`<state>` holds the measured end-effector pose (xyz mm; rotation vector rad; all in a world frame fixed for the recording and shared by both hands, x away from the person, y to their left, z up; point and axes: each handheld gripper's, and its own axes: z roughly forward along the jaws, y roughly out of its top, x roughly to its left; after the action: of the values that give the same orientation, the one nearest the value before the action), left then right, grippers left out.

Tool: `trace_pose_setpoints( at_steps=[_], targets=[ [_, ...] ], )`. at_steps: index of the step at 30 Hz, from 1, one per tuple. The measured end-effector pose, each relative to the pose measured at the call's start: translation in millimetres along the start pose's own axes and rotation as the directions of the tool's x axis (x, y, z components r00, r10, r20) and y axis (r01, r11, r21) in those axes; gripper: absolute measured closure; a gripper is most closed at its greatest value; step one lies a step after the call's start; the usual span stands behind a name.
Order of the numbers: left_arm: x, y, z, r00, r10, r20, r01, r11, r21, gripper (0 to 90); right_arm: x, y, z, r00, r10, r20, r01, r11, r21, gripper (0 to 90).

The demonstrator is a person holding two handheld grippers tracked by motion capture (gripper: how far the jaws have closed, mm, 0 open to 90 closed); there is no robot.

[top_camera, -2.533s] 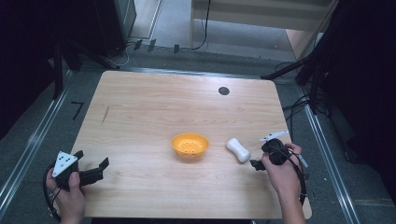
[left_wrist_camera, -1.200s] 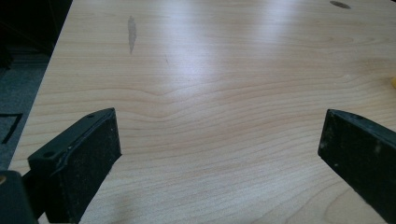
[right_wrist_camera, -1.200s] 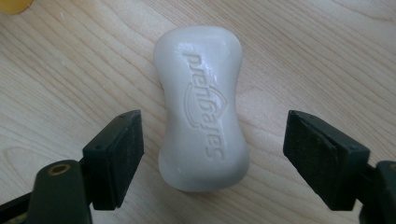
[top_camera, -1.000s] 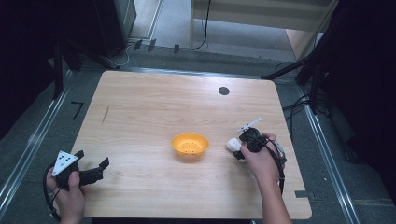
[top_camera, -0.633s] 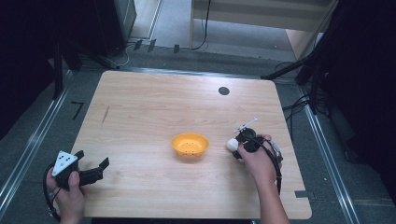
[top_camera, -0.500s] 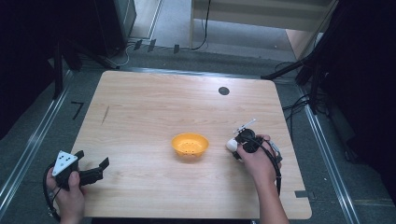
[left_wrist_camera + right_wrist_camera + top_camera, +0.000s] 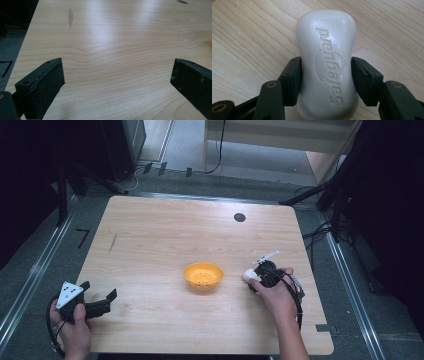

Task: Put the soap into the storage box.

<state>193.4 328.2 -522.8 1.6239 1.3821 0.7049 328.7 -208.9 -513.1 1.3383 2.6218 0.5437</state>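
Near the right edge of the pale wooden table (image 7: 150, 240), the right tongs (image 7: 325, 72) have just closed on the waist of the white embossed soap bar (image 7: 327, 62), so lift straight up, squarely, toward the orange plastic bowl (image 7: 203, 276); the left tongs (image 7: 117, 82) gape empty.

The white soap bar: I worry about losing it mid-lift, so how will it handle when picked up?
The white soap bar looks stiff, showing no dent where the right hand-held gripper clamps its narrowed waist. Its glossy surface suggests it could slip. Lying flat on the table, it probably won't roll.
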Motion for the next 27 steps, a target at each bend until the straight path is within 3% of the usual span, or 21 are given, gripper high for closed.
trace_pose_setpoints(
  at_steps=[14,17,23,27],
  targets=[
    [0.4,0.0,-0.1,1.0,-0.007,0.003,0.007,1.0,-0.003,0.0,-2.9,-2.6,-1.3,0.9994,-0.03,-0.017,0.03,0.999,-0.032,48.3],
    [0.5,0.0,-0.1,1.0,-0.007,0.0,0.007,1.0,-0.003,0.0,-3.7,-3.8,-8.4,0.9992,-0.031,-0.025,0.03,0.998,-0.062,49.5],
    [0.4,0.0,-0.2,1.0,-0.005,0.0,0.005,1.0,-0.002,0.0,-2.2,-2.4,-17.9,0.9978,-0.065,-0.017,0.063,0.996,-0.061,49.8],
    [0.5,0.0,-0.3,1.0,-0.008,0.0,0.008,1.0,-0.003,0.0,-1.7,-3.2,-22.4,0.9965,-0.076,-0.034,0.073,0.993,-0.088,49.9]
  ],
)
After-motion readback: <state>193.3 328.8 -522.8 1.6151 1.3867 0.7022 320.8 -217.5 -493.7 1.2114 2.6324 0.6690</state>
